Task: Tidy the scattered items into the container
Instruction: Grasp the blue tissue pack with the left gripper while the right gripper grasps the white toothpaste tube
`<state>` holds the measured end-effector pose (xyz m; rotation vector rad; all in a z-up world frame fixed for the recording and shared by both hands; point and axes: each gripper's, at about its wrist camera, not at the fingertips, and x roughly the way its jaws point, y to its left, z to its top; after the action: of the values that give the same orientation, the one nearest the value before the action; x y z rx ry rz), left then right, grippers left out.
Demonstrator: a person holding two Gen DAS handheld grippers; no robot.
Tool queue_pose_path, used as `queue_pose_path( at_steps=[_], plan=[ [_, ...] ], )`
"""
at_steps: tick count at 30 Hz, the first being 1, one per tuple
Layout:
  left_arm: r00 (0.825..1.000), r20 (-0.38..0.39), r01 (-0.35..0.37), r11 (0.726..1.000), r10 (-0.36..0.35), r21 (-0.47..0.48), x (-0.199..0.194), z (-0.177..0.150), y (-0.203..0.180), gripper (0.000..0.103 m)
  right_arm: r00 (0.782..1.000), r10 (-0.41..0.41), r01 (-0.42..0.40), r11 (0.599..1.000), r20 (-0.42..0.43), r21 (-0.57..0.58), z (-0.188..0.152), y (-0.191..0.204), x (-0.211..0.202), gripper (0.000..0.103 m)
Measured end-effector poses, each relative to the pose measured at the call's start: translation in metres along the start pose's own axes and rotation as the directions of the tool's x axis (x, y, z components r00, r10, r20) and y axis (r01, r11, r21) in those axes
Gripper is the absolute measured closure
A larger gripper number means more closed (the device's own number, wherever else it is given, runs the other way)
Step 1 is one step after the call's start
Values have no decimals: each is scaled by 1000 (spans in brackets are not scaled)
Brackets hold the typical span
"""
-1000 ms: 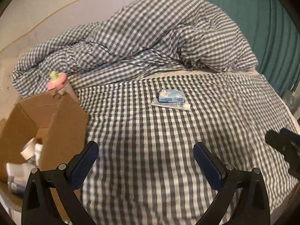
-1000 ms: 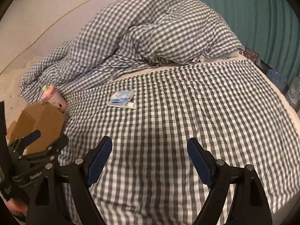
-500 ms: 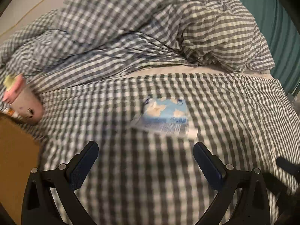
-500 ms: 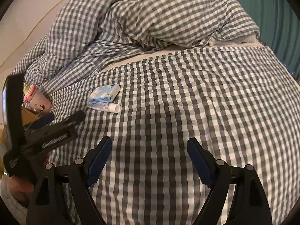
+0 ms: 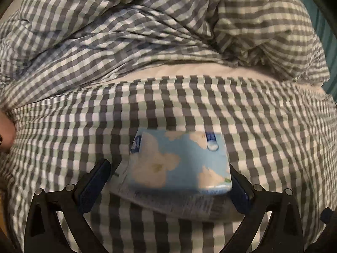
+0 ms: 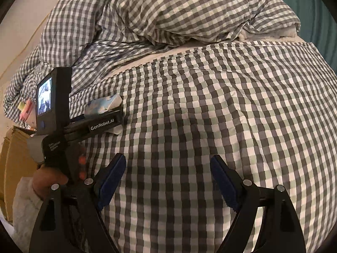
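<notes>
Tissue pack point(image 5: 179, 164) now sits between left tongs point(image 5: 168, 187), spread apart after closing in; grasp looks imminent. Right tongs point(image 6: 168, 181) apart, empty, over bed point(image 6: 231, 105).

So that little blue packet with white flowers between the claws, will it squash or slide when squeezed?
The blue packet looks like a soft-wrapped tissue pack, so it will probably dent rather than stay stiff. Its glossy wrap might slip, though the left gripper has textured pads. It partly overlies a white tube, which may shift too.
</notes>
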<state>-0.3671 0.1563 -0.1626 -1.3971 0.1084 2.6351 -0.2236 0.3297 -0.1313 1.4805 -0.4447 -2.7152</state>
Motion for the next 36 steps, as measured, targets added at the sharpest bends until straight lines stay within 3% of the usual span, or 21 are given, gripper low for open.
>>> queue_pose_path(
  at_steps=[1,2,6,14,18,23,25,28,30,36],
  plan=[
    [1000,1,9,1000,-9,-3,0,1,1,7,1000,0,0,1000,-3,-3,0,1,1,21],
    [1000,4,23,1000,-23,7,-2,1,1,30,1000,-2,2,1000,-7,-6,0,2,3,21],
    [1000,4,-19,999,19,37,-13,2,7,29,1000,-11,11,999,-4,-41,3,14,3,21],
    [991,50,-118,991,121,-61,-65,-2,58,29,998,52,-46,970,19,-237,26,77,9,22],
    [981,72,-177,981,182,-76,-79,-5,77,29,995,83,-95,948,-54,-304,35,105,42,37],
    [979,56,-190,975,197,-115,-82,-9,95,29,991,43,-84,937,-128,-338,36,120,82,42],
    [979,48,-190,973,197,-131,-81,-10,102,29,991,-10,-37,935,-132,-351,35,123,94,52],
    [979,41,-191,972,198,-140,-82,-13,107,29,993,-63,19,920,-100,-391,30,131,93,62],
    [980,29,-192,971,198,-144,-82,-14,109,29,992,-70,24,921,-104,-388,29,133,92,79],
    [982,25,-184,972,189,-147,-95,-24,107,29,996,-4,-30,932,-93,-362,19,132,59,82]
  ],
)
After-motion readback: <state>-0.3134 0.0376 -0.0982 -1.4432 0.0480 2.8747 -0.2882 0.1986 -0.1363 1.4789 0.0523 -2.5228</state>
